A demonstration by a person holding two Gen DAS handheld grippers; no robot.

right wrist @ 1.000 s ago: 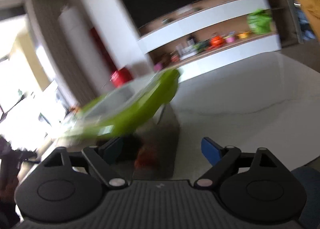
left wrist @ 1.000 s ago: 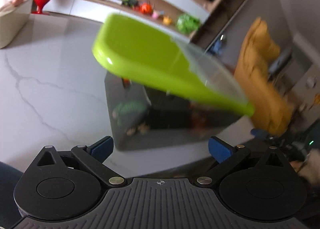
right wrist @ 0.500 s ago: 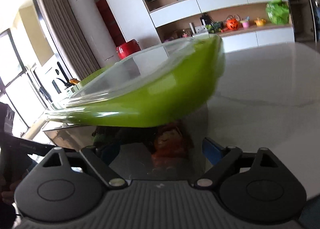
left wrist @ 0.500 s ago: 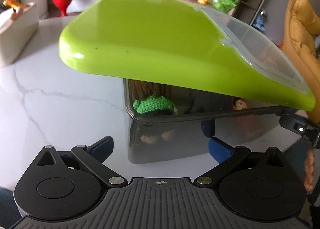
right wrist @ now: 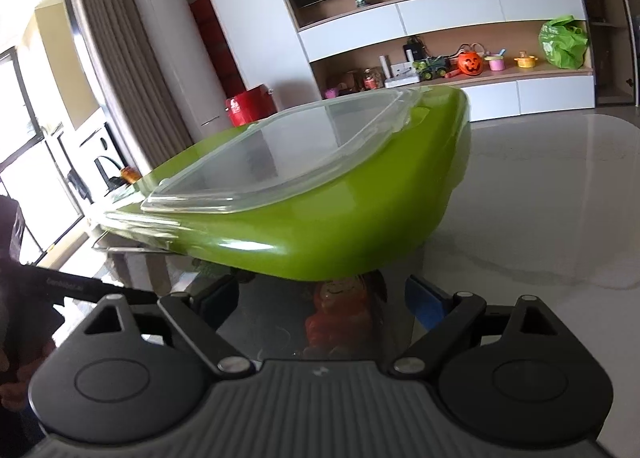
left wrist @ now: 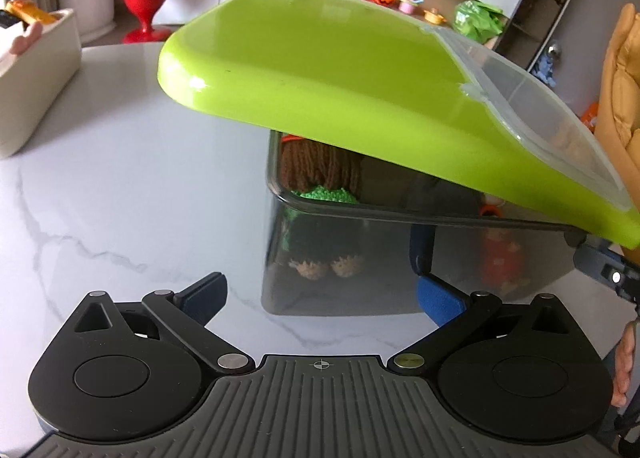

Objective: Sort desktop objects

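Green lid: glossy lime-green plastic lid with a clear window sits tilted over your dark translucent storage box on the white marble table.
Inside box: knitted dolls.
Your left gripper: fingers spread, empty.
Your right gripper: fingers spread, empty.
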